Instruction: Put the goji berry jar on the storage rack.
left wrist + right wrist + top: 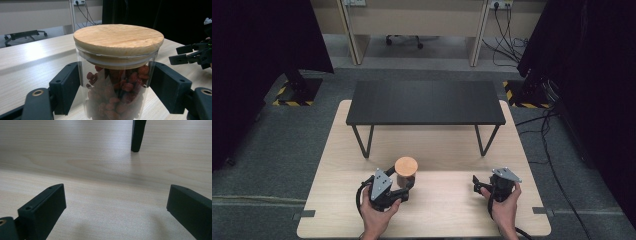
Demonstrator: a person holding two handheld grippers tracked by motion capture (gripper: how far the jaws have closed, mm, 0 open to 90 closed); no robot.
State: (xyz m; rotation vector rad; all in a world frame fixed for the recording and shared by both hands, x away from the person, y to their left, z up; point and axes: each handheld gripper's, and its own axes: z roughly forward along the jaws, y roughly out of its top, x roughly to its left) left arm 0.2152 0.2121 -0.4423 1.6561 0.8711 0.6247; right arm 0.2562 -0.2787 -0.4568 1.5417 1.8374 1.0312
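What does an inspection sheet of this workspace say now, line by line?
Surface: light wooden table; a low black bench stands on its far half.
Job's things: glass jar with a wooden lid on, reddish pieces inside, upright near the front.
Clutter: nothing seen.
Grippers: left gripper jaws sit on both sides of the jar, against or very near the glass; right gripper open above bare table.
Cables: a black cable loops from the left gripper; more lie on the floor at right.
Surroundings: grey floor, black curtains at both sides, desk and chair base behind.
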